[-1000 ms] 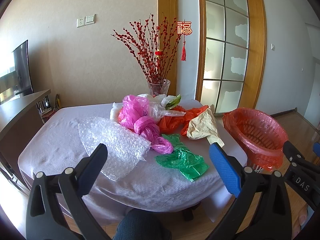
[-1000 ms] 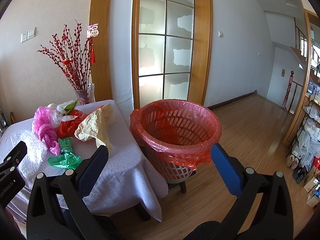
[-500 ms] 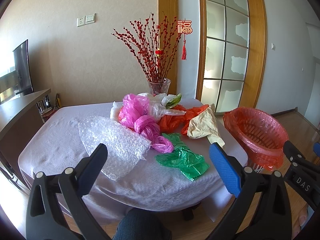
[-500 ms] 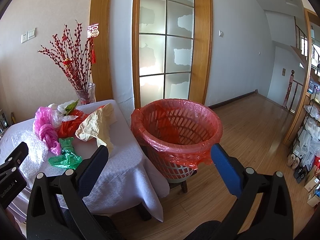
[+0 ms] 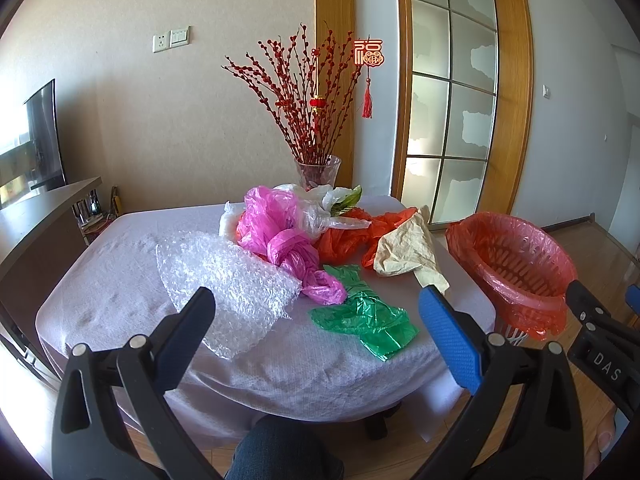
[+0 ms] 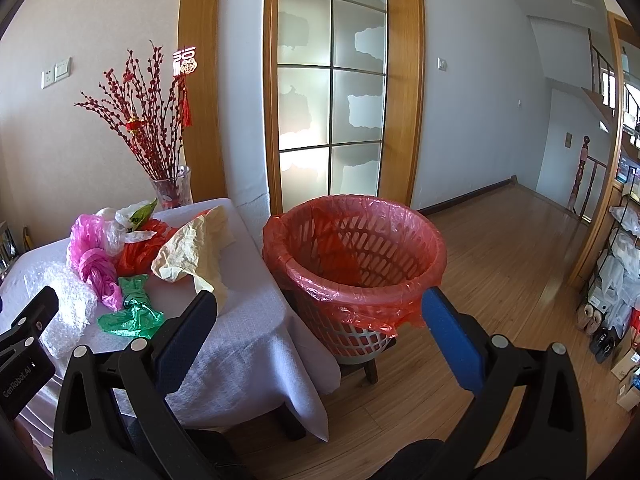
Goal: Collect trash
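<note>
Loose trash lies on a white-clothed table (image 5: pixel 120 280): bubble wrap (image 5: pixel 228 284), a pink bag (image 5: pixel 288 248), a green bag (image 5: pixel 368 316), an orange bag (image 5: pixel 344 240), a cream bag (image 5: pixel 404 248) and a clear white bag (image 5: pixel 320 212). A basket lined with a red bag (image 6: pixel 356 252) stands to the table's right; it also shows in the left wrist view (image 5: pixel 516 264). My left gripper (image 5: pixel 316 320) is open and empty, held before the table's near edge. My right gripper (image 6: pixel 320 320) is open and empty, in front of the basket.
A glass vase of red branches (image 5: pixel 316 168) stands at the table's back. A wooden-framed glass door (image 6: pixel 332 120) is behind the basket. A dark counter (image 5: pixel 36 216) is at the left. Shelves with shoes (image 6: pixel 616 280) stand at the far right on wooden floor.
</note>
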